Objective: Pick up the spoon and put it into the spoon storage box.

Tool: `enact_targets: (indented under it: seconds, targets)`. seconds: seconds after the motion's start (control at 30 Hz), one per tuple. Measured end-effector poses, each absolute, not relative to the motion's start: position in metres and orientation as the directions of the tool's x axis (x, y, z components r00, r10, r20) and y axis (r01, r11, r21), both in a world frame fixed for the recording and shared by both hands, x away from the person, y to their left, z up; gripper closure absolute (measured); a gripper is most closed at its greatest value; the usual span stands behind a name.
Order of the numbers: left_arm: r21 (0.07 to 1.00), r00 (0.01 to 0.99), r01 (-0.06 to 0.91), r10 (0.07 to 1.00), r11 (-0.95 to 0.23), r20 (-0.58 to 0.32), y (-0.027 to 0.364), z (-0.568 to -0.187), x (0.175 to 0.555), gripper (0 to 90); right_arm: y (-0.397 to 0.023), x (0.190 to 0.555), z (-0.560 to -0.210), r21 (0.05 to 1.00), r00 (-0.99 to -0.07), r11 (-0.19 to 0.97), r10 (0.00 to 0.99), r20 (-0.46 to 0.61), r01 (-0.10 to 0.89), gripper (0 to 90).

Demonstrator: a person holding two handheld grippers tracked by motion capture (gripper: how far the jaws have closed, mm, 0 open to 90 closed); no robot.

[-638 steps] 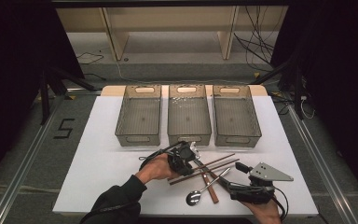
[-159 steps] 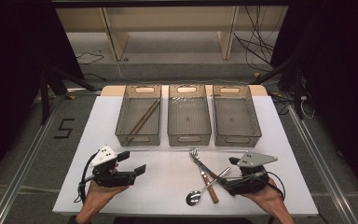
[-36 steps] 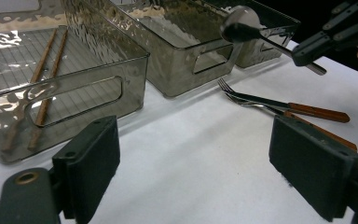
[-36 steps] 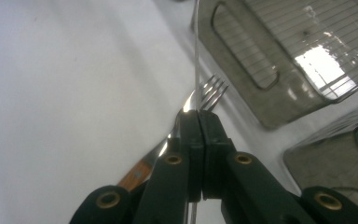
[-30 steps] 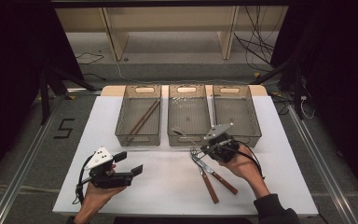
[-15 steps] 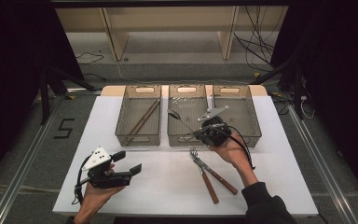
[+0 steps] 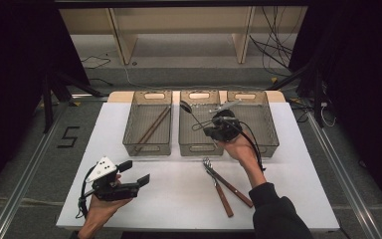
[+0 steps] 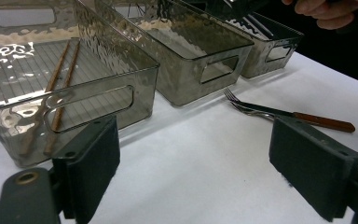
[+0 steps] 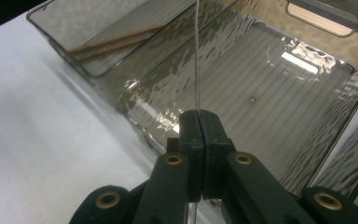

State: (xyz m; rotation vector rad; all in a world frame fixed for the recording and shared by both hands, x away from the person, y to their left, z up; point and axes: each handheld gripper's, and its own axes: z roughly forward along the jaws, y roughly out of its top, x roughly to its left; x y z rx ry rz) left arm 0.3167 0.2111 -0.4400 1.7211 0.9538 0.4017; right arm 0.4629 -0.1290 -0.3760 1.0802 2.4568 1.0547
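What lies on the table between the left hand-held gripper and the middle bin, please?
Bare white table: in the left gripper view, nothing lies between the left hand-held gripper and the middle bin; the fork lies off to the right.

three bins, two chopsticks in the left one, one spoon, one fork, one knife
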Motion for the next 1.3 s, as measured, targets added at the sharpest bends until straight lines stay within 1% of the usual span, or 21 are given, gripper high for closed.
enact_targets:
  seconds: [0.2,0.33,0.63,0.97,1.3]
  targets:
    - [0.913,0.621,0.396,0.761,-0.101,-0.185,0.212,-0.440,0.317,15.9,-0.124,0.477,-0.373,0.702,-0.668,0.435,0.741,0.077,0.564,90.0]
    - [0.912,0.621,0.396,0.762,-0.101,-0.185,0.212,-0.440,0.317,15.9,-0.120,0.486,-0.371,0.700,-0.648,0.423,0.758,0.074,0.576,90.0]
    - [0.913,0.623,0.395,0.760,-0.101,-0.186,0.212,-0.440,0.316,15.9,-0.115,0.503,-0.381,0.676,-0.595,0.381,0.797,0.105,0.630,90.0]
    - [0.913,0.625,0.395,0.759,-0.104,-0.183,0.211,-0.440,0.316,15.9,-0.117,0.508,-0.387,0.668,-0.566,0.356,0.816,0.117,0.653,90.0]
    - [0.914,0.626,0.393,0.758,-0.103,-0.184,0.212,-0.440,0.316,15.9,-0.111,0.510,-0.397,0.640,-0.547,0.368,0.832,0.098,0.674,89.9]
